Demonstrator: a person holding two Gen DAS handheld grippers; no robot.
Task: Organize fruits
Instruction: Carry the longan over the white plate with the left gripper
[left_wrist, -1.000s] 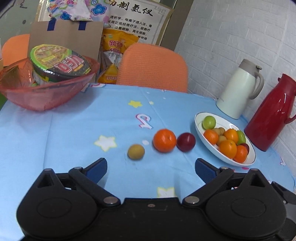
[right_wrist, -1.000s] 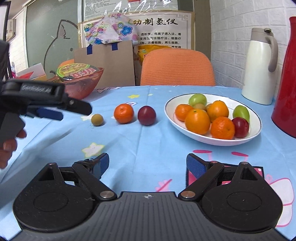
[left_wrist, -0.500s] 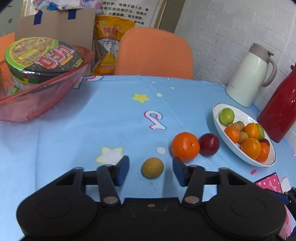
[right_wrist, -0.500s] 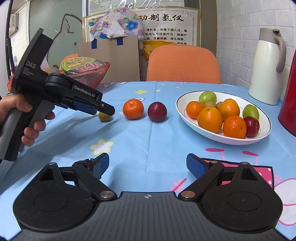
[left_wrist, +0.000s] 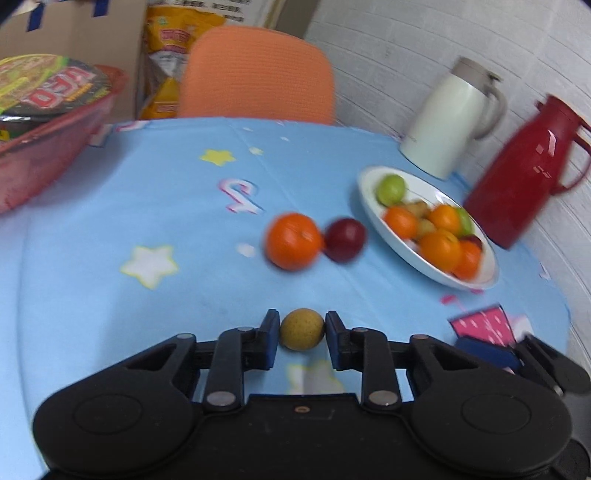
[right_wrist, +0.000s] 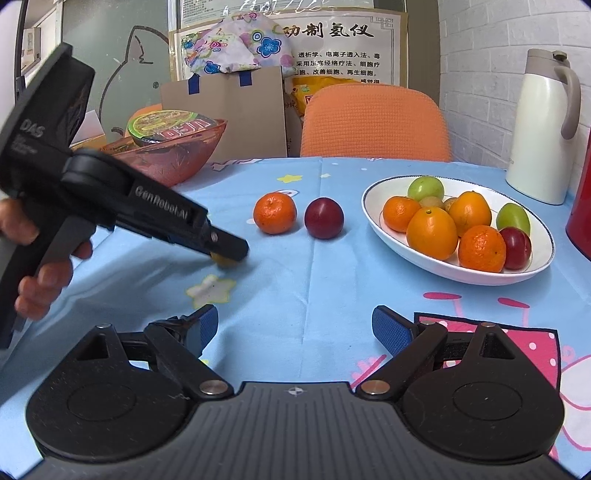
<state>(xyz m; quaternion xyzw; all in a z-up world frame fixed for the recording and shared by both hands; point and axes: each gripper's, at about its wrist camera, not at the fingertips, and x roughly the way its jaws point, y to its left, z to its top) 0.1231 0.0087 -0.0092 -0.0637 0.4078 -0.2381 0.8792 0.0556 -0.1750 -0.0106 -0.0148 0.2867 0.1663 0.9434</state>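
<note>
Counter (right_wrist: 314, 295): white plate (right_wrist: 391, 236) already holds most fruit. Orange (right_wrist: 274, 213) & plum (right_wrist: 324, 217) wait loose beside it. Left tongs (left_wrist: 302, 329) clamp small yellow fruit (left_wrist: 302, 328) at counter level; right tongs (right_wrist: 294, 326) apart, empty.

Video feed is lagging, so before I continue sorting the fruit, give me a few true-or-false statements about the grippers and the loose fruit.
1. The left gripper has its pads against the small yellow-brown fruit. True.
2. The right gripper holds the plum. False: it is open and empty; the plum sits on the tablecloth.
3. The loose orange lies beside the plum. True.
4. The white plate is empty. False: it holds oranges, green fruits and a plum.
</note>
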